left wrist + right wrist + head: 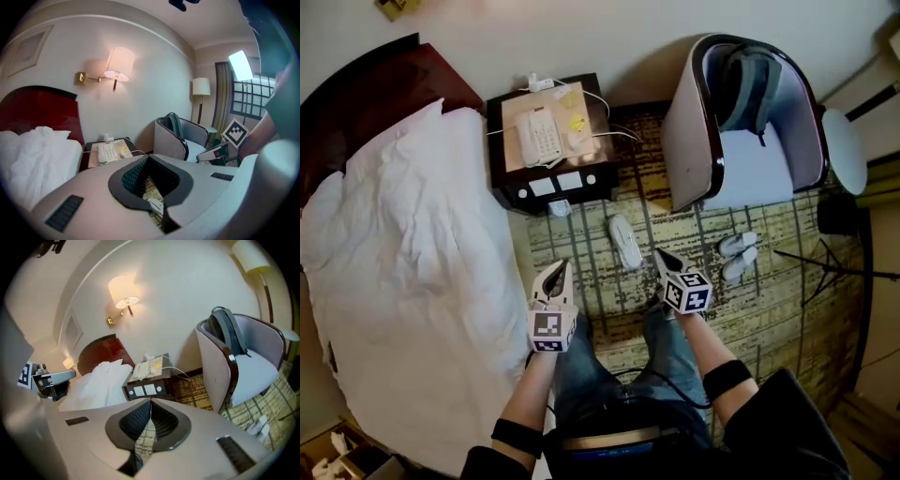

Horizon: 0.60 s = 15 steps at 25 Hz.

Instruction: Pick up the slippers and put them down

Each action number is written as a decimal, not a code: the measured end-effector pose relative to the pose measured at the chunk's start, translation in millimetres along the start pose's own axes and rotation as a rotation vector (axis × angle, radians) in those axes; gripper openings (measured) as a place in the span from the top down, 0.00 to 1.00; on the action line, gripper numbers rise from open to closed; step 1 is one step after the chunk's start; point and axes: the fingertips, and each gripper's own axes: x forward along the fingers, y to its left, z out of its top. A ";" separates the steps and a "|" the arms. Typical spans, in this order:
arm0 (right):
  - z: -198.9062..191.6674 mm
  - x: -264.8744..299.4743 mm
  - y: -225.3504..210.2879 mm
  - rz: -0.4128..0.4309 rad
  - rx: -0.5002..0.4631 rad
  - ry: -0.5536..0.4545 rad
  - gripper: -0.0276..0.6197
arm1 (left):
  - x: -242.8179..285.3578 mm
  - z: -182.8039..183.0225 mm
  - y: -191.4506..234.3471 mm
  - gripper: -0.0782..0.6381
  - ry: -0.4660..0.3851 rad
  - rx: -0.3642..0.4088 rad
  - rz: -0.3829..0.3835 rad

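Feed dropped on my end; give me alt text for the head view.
The left gripper and right gripper are shut and empty above the patterned carpet, one white slipper lying on it ahead between them. Bed at left, nightstand ahead, armchair at right.

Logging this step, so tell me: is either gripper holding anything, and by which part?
Nothing is held: the left gripper and right gripper are both shut and empty. A white slipper lies untouched.

Bare carpet (586, 246) forms an open lane between the bed (403, 281) at left and the armchair (684, 122) at right. A table (500, 141) closes the far end; a single slipper (625, 242) lies mid-lane.
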 end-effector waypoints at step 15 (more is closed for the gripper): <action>135.9 -108.6 112.8 0.104 -0.310 -0.177 0.95 | -85.7 64.1 23.8 0.89 -0.022 -0.073 0.103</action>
